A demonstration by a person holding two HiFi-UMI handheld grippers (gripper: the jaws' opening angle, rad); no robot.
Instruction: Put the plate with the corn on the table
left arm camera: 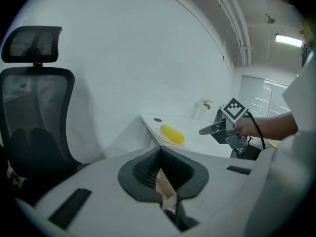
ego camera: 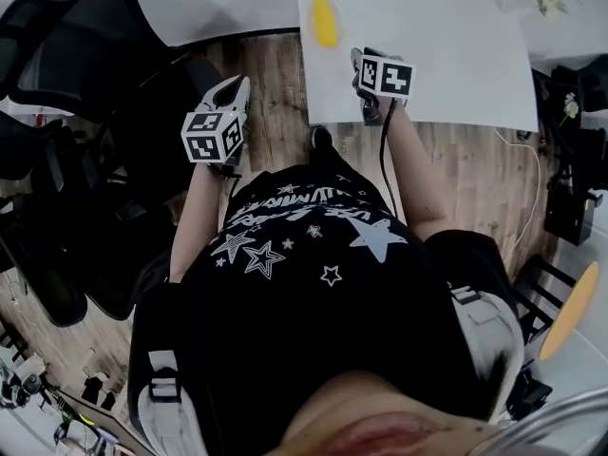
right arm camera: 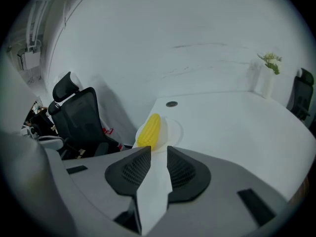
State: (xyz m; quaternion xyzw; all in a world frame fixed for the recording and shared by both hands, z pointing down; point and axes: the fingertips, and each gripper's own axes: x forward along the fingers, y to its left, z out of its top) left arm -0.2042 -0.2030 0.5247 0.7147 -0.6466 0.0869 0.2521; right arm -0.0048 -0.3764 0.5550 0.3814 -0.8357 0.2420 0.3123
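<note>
1. Nearest the head camera: black shirt printed with white stars, with forearms reaching forward from it.
2. Ahead of the shirt: left hand-held gripper, held over the wooden floor and short of the table; jaw tips drawn together, only a sliver of floor seen through behind them; nothing gripped.
3. Farther forward: right hand-held gripper, at the near edge of the white table; jaws standing a little apart, plain white surface seen through the gap; empty, pressing on nothing.
4. Just beyond the right jaw tips: white plate, resting flat on the table close to its left edge, well apart from the left hand-held gripper.
5. On the plate: yellow corn, lying lengthwise and pointing away from the person.
6. Farther along the table: small round hole behind the plate; pale vase with a green sprig toward the far right.
7. Off the table, to the left: black mesh office chairs on the floor.
8. Behind everything: plain white wall.
</note>
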